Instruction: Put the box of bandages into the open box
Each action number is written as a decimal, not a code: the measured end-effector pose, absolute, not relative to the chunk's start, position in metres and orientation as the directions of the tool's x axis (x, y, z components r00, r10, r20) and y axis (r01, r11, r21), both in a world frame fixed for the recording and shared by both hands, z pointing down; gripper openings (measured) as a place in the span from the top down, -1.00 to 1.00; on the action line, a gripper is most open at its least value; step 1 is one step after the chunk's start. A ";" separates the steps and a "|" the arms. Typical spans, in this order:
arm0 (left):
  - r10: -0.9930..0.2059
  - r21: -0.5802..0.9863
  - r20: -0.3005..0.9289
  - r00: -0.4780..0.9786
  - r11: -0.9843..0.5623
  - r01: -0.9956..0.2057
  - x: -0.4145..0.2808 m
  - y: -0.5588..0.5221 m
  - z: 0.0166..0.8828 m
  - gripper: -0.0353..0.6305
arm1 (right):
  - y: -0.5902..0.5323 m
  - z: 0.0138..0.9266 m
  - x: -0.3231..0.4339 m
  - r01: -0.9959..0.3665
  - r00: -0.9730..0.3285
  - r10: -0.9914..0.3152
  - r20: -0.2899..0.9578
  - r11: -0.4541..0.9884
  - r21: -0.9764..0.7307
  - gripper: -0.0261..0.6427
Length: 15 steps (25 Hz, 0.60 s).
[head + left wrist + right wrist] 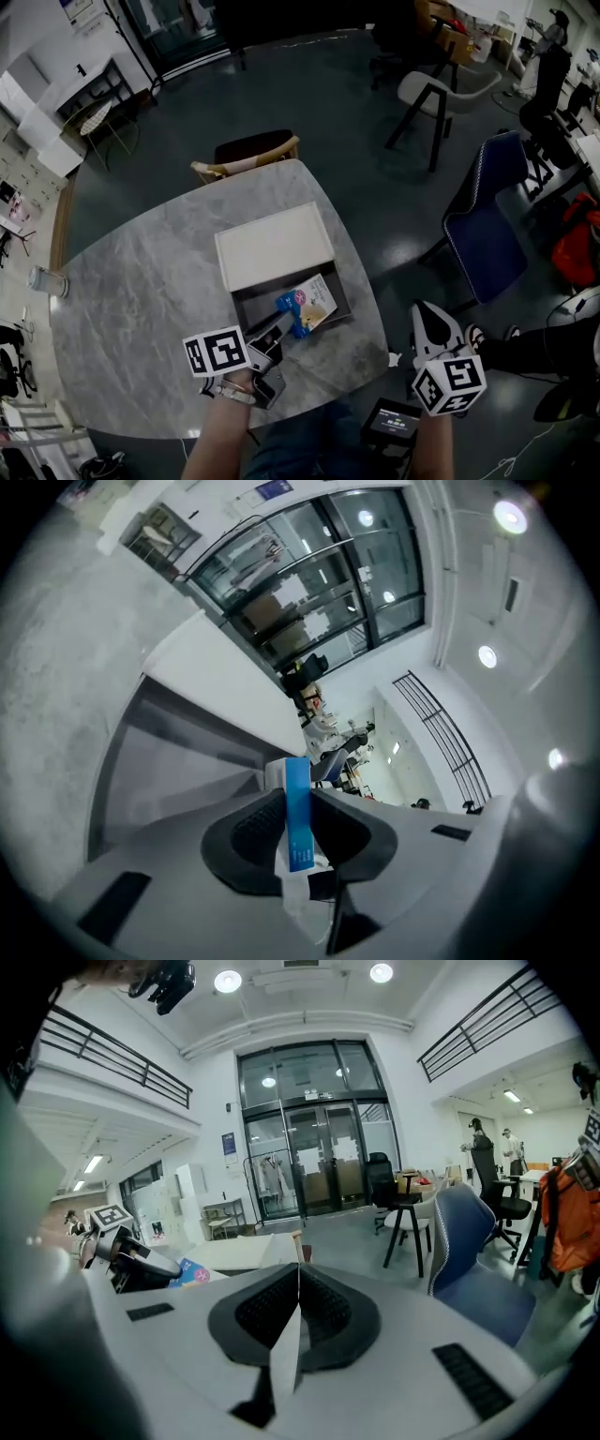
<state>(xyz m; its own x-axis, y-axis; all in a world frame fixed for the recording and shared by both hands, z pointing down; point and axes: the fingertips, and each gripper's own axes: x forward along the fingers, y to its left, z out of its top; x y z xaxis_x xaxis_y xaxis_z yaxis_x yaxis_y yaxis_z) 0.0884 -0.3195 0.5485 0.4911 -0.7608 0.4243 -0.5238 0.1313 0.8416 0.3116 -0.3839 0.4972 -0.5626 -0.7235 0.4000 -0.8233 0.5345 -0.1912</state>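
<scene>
Head view: marble tabletop (141,309), open box (242,309) toward its right edge, left gripper (281,328) holding box of bandages (309,305) over the tray, right gripper (433,323) off the near right corner above dark floor (375,122) | Left gripper view: jaws clamped on the box of bandages, glass doors (319,583) beyond | Right gripper view: jaws together, empty, blue chair (469,1241) at right

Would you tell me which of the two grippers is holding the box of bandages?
The left gripper: its jaws clamp the blue-edged box of bandages at the open box. The right gripper has its jaws shut on nothing.
</scene>
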 end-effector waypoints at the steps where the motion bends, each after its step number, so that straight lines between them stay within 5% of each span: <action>1: -0.747 0.853 0.435 0.503 0.164 -0.495 0.087 -0.321 0.552 0.62 | -0.387 0.495 0.313 -0.827 -0.558 -0.728 0.397 0.528 -0.193 0.84; 5: -0.675 0.853 0.493 0.549 0.249 -0.459 0.087 -0.326 0.565 0.62 | -0.397 0.491 0.315 -0.833 -0.550 -0.739 0.388 0.515 -0.201 0.84; 15: -0.478 0.701 0.681 0.554 0.208 -0.682 0.082 -0.340 0.584 0.62 | -0.419 0.493 0.297 -0.827 -0.561 -0.732 0.388 0.518 -0.217 0.84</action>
<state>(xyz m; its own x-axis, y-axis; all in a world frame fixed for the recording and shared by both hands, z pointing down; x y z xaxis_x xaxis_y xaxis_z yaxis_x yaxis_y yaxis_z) 0.0816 -0.3403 0.5840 0.5541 -0.4784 0.6813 -0.6823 0.2079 0.7009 0.2967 -0.4188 0.4927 -0.5606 -0.7316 0.3879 -0.8270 0.5184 -0.2175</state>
